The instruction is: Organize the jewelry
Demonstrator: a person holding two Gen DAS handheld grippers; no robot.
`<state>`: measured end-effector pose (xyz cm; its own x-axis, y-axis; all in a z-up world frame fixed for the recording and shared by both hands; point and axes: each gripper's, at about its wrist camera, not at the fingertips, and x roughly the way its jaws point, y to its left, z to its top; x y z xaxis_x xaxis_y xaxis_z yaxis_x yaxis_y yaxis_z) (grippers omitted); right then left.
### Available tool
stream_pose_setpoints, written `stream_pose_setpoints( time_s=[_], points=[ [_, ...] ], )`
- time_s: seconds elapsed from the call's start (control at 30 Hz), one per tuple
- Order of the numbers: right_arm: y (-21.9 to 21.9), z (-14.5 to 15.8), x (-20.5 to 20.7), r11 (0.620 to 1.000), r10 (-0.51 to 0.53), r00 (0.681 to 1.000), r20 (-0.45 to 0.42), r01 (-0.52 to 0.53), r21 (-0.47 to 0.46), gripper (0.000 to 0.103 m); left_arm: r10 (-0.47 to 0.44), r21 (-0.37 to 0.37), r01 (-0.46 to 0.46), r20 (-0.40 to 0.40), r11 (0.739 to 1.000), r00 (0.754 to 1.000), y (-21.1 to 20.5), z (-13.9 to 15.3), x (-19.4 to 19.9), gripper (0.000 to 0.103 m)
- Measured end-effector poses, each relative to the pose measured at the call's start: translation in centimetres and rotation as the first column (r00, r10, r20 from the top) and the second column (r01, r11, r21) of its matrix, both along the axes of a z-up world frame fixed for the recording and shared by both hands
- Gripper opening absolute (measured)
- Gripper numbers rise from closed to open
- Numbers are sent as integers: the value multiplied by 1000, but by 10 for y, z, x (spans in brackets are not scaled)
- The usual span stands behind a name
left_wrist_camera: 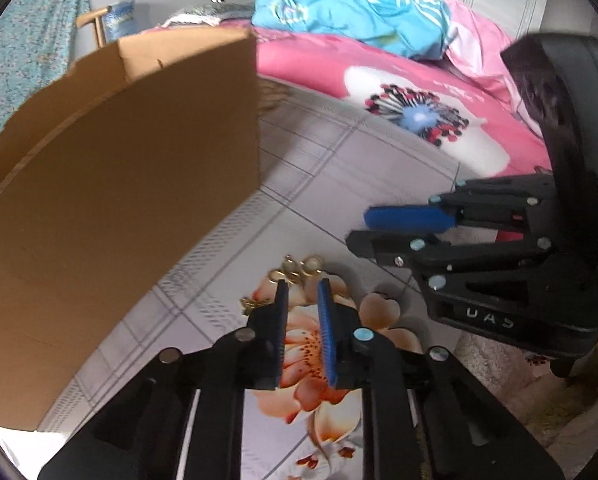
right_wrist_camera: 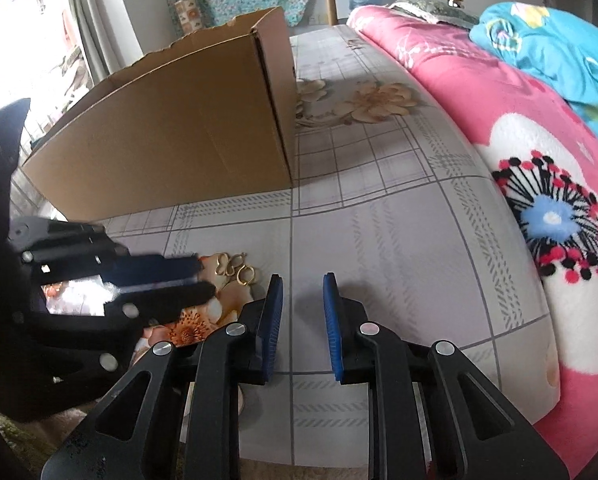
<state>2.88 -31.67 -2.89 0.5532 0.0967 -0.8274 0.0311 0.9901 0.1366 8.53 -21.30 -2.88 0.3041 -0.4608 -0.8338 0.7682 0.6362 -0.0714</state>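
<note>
Several small gold jewellery pieces (left_wrist_camera: 299, 270) lie in a cluster on the flower-print sheet (left_wrist_camera: 339, 168); a separate gold piece (left_wrist_camera: 253, 304) sits just left of my left fingers. My left gripper (left_wrist_camera: 303, 286) is shut to a narrow slit with nothing between its blue pads, its tips just short of the cluster. In the right wrist view the jewellery (right_wrist_camera: 235, 268) lies right beside the blurred left gripper (right_wrist_camera: 201, 276). My right gripper (right_wrist_camera: 303, 280) hovers over bare sheet to the right of the pieces, jaws a little apart and empty; it also shows side-on as the right gripper (left_wrist_camera: 357, 228).
A big open cardboard box (left_wrist_camera: 119, 180) stands on the sheet just behind and left of the jewellery, also visible as the box (right_wrist_camera: 171, 148). A pink flower blanket (right_wrist_camera: 499, 120) and a blue quilt (right_wrist_camera: 559, 40) are piled on the right.
</note>
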Motion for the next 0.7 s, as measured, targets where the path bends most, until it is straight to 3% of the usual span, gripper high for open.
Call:
stream_pose_setpoints(
  time_s=[0.27, 0.7],
  points=[
    [-4, -1, 1, 999, -8, 1000, 17, 8, 44, 20, 49, 15, -49, -30, 999, 998, -2, -5, 18, 14],
    [-5, -1, -2, 998, -14, 1000, 28, 13, 69, 20, 2, 85, -2, -3, 996, 1000, -17, -5, 19, 19]
  ],
)
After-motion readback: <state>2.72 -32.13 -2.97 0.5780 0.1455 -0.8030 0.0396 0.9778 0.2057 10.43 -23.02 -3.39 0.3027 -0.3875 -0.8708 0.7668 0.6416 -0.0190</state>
